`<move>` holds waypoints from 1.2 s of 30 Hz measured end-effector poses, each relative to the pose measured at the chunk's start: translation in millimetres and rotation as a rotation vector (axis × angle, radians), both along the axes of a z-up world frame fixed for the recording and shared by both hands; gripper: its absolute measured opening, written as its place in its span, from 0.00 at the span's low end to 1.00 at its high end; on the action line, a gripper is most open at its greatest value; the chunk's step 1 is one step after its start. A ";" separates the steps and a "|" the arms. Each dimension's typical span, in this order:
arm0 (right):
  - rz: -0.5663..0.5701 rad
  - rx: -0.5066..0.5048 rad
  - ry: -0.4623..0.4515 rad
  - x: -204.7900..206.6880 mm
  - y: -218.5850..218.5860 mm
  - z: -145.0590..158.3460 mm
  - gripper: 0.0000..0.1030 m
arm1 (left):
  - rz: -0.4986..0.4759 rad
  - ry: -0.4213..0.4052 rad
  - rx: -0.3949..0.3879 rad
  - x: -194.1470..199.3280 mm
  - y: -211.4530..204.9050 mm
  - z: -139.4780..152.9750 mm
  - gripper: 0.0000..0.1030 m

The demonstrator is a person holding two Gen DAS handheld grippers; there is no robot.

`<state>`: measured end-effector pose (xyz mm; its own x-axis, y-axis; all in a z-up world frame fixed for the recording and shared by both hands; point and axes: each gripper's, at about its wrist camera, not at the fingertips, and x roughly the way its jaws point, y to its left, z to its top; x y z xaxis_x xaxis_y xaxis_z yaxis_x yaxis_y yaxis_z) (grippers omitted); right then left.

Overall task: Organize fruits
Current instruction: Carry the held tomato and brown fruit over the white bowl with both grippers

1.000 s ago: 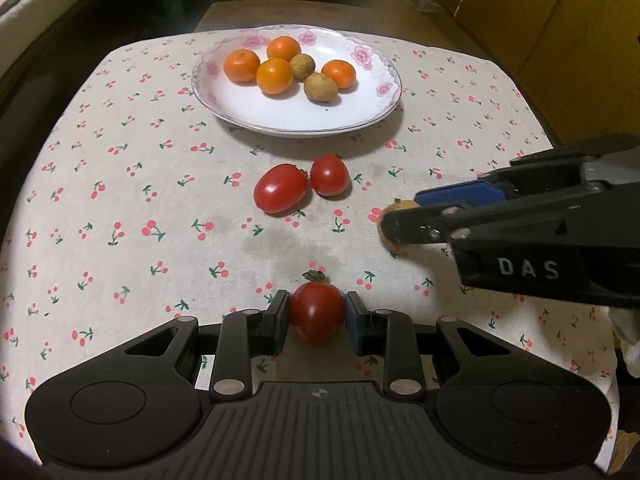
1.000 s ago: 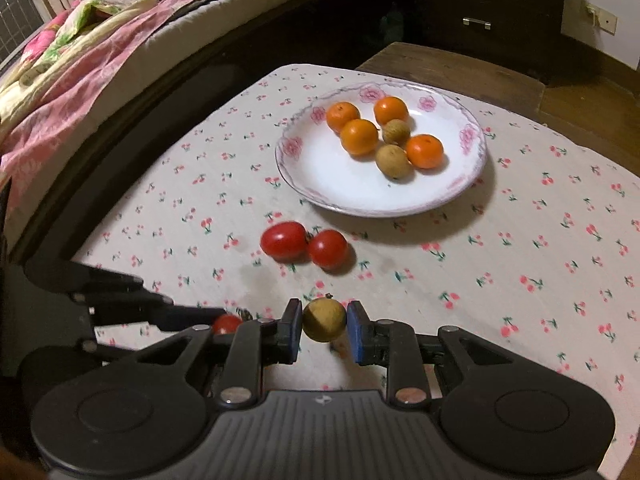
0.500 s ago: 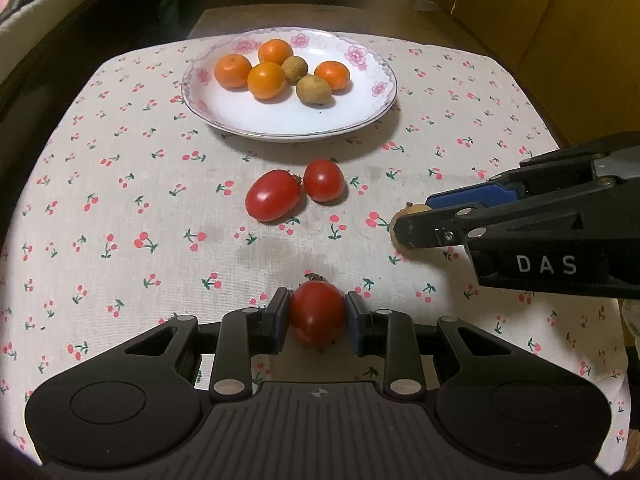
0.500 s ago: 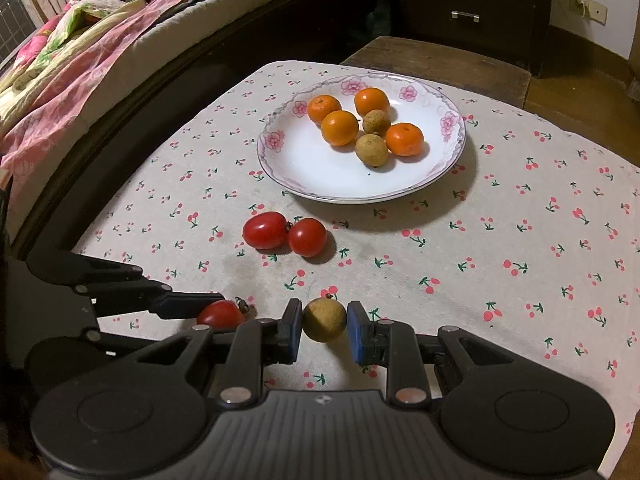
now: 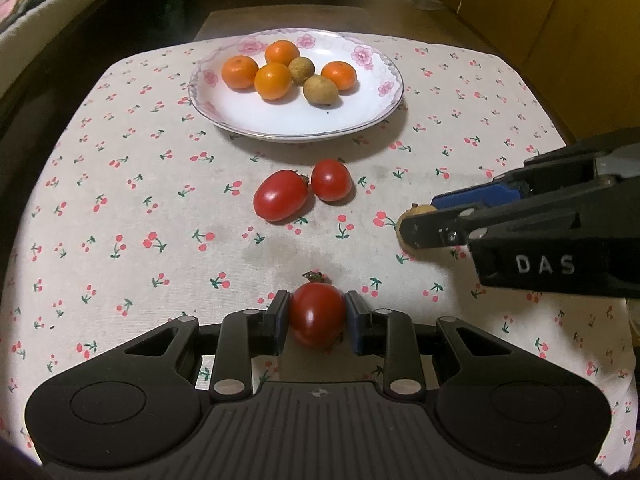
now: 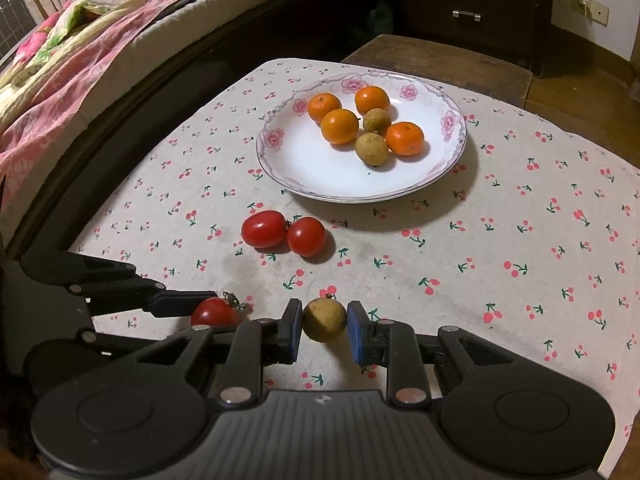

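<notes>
A: What did the left claw point(image 5: 317, 316) have at the worktop's near edge?
B: It was clamped on a red tomato point(image 5: 317, 313), both pads pressed to its sides, the green stem end pointing away over the cherry-print cloth point(image 5: 120, 208).

A: And the right claw point(image 6: 324, 319)?
B: Closed around a tan longan point(image 6: 324, 319), held between its blue pads, just to the right of the left claw. From the pictures I could not tell if either fruit touched the cloth.

A: Farther out?
B: 2 loose tomatoes point(image 5: 302, 194) lay touching each other near the middle of the worktop, the longer 1 on the left.

A: Then the plate?
B: Yes, the white floral plate point(image 5: 372, 96) sat toward the far edge. In its far half were 4 oranges point(image 5: 273, 80) and 2 more longans point(image 5: 319, 89), bunched together; its near half was bare.
</notes>
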<state>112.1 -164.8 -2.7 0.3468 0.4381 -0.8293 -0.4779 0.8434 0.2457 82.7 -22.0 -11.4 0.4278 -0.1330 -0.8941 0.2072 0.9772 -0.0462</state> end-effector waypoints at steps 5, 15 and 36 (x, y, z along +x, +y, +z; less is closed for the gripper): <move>-0.003 0.000 -0.005 0.7 -0.6 1.1 0.24 | -0.006 -0.008 -0.007 -1.3 -2.7 2.7 0.36; -0.012 0.018 -0.019 3.6 -2.8 8.2 0.24 | 0.009 -0.035 -0.039 1.8 -2.6 11.8 0.36; -0.077 0.066 -0.071 34.2 -11.2 29.7 0.24 | 0.048 -0.113 -0.060 37.6 -1.1 35.0 0.36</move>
<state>146.3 -176.1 27.0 0.4381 0.4611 -0.7716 -0.4307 0.8612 0.2701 120.3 -23.1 23.6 0.5323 -0.1616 -0.8310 0.1674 0.9823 -0.0838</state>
